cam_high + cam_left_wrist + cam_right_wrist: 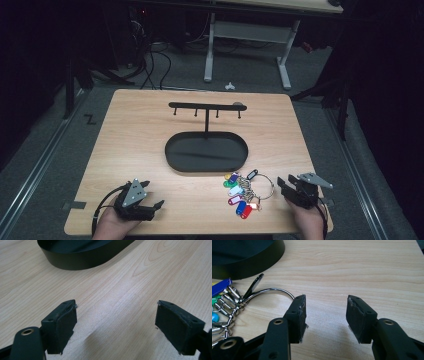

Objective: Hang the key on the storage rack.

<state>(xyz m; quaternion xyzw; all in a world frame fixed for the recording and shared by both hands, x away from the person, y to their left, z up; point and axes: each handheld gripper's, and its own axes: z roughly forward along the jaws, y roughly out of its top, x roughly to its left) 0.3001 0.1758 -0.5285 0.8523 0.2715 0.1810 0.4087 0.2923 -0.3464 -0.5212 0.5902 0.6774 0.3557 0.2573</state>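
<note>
Grippers sat low from above: left gripper (pixel 150 200) and right gripper (pixel 283 183), with keys (pixel 241 195) beside the right. Left view: we held jaws wide, empty. Right view: jaws apart, empty; we judged pinching the ring (pixel 275 291) squarely best.

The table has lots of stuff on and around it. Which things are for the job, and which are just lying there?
Probably for the job:
- key tags on a ring
- black hook stand
- left gripper and right gripper, both open

Just lying about:
- cables on the floor
- white desk frame behind
</note>
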